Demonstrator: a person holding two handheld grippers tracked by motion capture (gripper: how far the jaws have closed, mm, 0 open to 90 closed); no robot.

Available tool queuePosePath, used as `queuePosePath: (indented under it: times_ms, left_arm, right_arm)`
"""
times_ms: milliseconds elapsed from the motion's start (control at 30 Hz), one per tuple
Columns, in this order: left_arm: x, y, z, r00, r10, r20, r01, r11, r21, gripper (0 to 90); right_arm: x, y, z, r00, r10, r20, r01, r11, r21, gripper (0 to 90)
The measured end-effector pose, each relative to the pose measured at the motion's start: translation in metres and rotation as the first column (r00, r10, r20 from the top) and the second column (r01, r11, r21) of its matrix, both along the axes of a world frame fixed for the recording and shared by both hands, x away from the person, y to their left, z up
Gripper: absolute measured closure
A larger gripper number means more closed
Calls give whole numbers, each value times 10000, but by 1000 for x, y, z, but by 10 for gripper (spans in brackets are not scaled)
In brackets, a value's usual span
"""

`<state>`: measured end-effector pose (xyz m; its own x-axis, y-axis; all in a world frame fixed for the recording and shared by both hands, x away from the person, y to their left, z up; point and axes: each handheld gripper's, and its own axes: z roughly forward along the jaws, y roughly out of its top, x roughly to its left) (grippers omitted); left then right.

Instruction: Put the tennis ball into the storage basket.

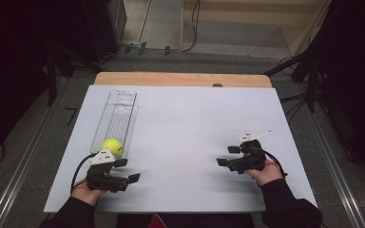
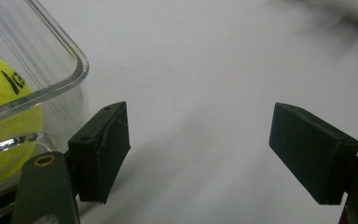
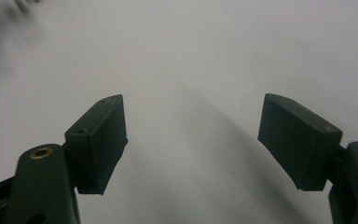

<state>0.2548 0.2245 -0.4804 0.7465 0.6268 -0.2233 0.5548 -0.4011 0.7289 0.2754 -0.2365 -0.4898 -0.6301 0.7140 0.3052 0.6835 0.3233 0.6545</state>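
The tennis ball [image 1: 111,147] lies in the clear tray [image 1: 119,107], lower left, just beside the left gripper [image 1: 127,170]; both grippers' jaws stand wide open, empty.

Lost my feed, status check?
Left gripper open beside clear container. Right gripper open, holding nothing. Tennis ball sits inside container. Nothing blocking.

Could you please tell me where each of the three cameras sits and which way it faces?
High view: above the person's side, looking forward and down on the white table; both forearms, the left tongs and the right tongs show.
Left gripper view: rides the left tongs, looking along the open jaws over the tabletop, the clear plastic tray at its left.
Right gripper view: rides the right tongs, open jaws over bare tabletop.
Shared: high and left gripper views both show the yellow-green tennis ball in the tray.
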Motion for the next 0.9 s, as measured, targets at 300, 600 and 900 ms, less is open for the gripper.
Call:
queuePosePath:
  times_ms: [300,600,900]
  left_arm:
    - [0,0,0,10000,-1,8,1,10000,-11,208]
    - [1,0,-1,10000,8,-16,-8,10000,9,208]
    - [0,0,-1,10000,-17,-11,17,10000,-4,208]
  right_arm:
    - [-13,-6,-6,10000,-24,-42,23,9998,-204,217]
    - [-24,-19,-8,9996,-290,-54,290,9995,-106,216]
    - [-27,-24,-9,9992,-408,-45,407,9992,-60,216]
